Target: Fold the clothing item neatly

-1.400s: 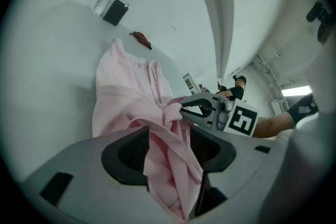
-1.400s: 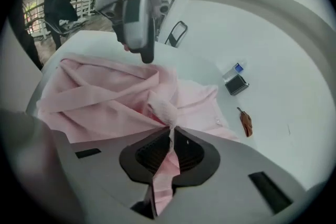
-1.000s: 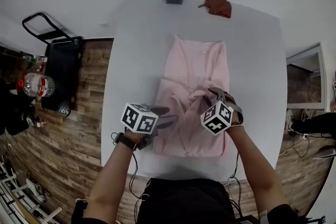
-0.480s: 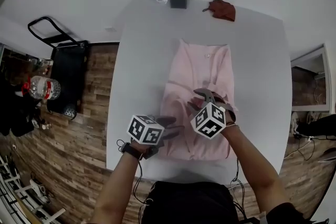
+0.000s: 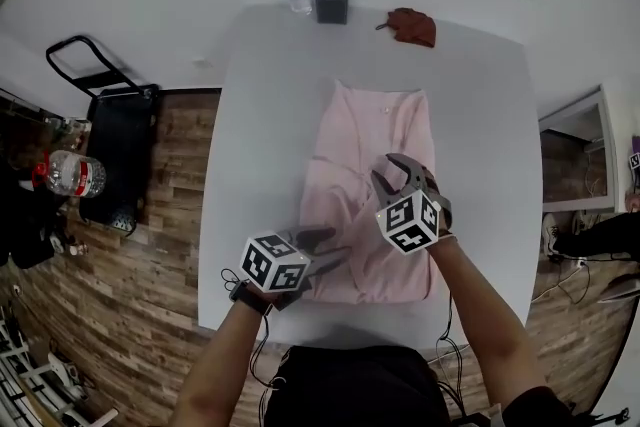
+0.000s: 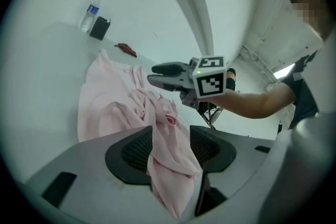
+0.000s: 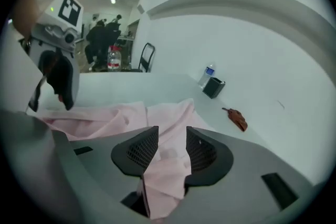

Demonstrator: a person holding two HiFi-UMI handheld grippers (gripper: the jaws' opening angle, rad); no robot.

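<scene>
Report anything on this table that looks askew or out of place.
The pink shirt lies flat at its far end, but its near half is bunched and rumpled across the middle. A crumpled brown item sits stray near the far edge.

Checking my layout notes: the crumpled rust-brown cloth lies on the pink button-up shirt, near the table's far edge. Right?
No. The crumpled rust-brown cloth lies apart from the pink button-up shirt, on the white table itself, near its far edge; the head view shows the gap.
</scene>
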